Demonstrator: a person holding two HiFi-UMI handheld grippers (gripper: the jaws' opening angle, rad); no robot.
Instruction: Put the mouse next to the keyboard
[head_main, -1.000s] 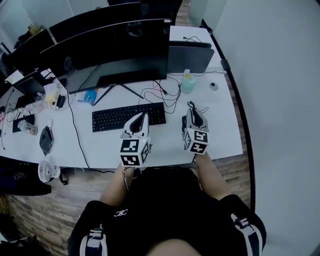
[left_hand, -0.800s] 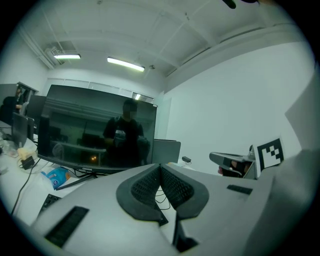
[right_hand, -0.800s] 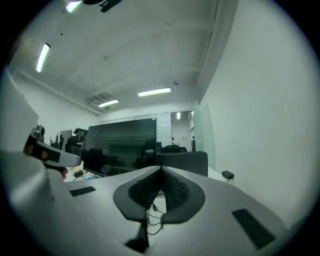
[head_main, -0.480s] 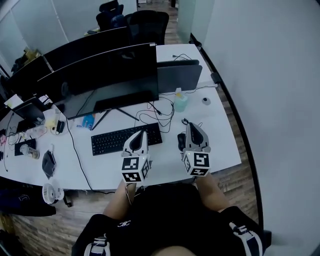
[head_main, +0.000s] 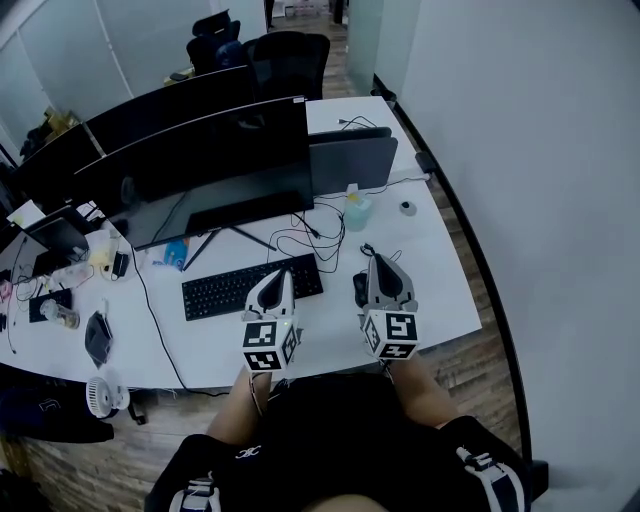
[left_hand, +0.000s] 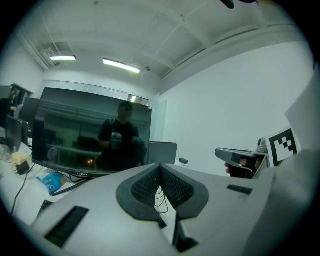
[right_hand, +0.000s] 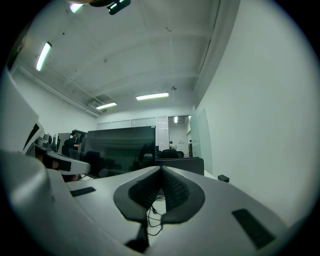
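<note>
In the head view the black keyboard (head_main: 252, 286) lies on the white desk (head_main: 440, 290) in front of the monitor. The black mouse (head_main: 360, 289) rests on the desk a short way right of the keyboard, its cable running back; the right gripper partly hides it. My right gripper (head_main: 378, 263) hovers just right of the mouse, shut with nothing between its pads (right_hand: 172, 187). Over the keyboard's right end my left gripper (head_main: 283, 276) is shut and empty as well, pads (left_hand: 175, 186) pressed together. The mouse shows in neither gripper view.
A wide dark monitor (head_main: 215, 165) stands behind the keyboard, with a smaller grey screen (head_main: 350, 160) to its right. Loose cables (head_main: 320, 225), a green bottle (head_main: 357, 212) and a small round object (head_main: 407, 207) lie at the back right. The desk's left end holds clutter (head_main: 70, 290).
The head view has shifted, so the desk sits lower and smaller in the picture. Both grippers stay over the desk's front part, close to the keyboard's right end and the mouse.
</note>
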